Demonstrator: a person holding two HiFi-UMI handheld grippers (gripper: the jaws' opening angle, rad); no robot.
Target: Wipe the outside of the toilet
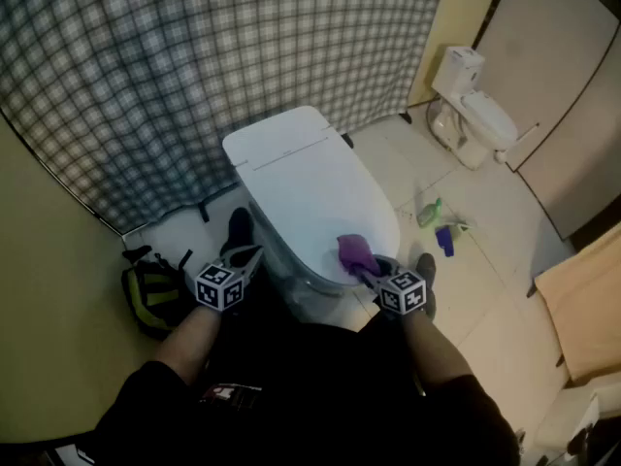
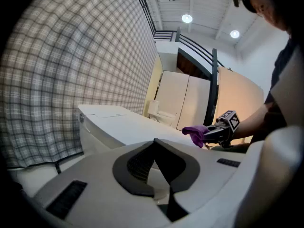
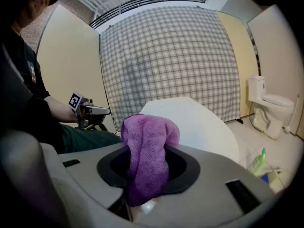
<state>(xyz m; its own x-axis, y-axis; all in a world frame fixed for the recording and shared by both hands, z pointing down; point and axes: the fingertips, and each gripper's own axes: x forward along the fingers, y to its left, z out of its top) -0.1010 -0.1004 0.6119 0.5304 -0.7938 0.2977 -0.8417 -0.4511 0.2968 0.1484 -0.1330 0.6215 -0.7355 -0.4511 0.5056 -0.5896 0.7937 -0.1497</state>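
While your right gripper (image 1: 367, 272) clamps its jaws on the purple cloth (image 1: 353, 252), you hold that cloth over the front of the closed lid of the white toilet (image 1: 310, 178) straight before you. Your left gripper (image 1: 250, 258) hangs just beside the bowl's left side, jaws together and empty. A green bottle (image 1: 430, 212) lies on the floor to the right, and a backpack (image 1: 150, 294) lies to the left.
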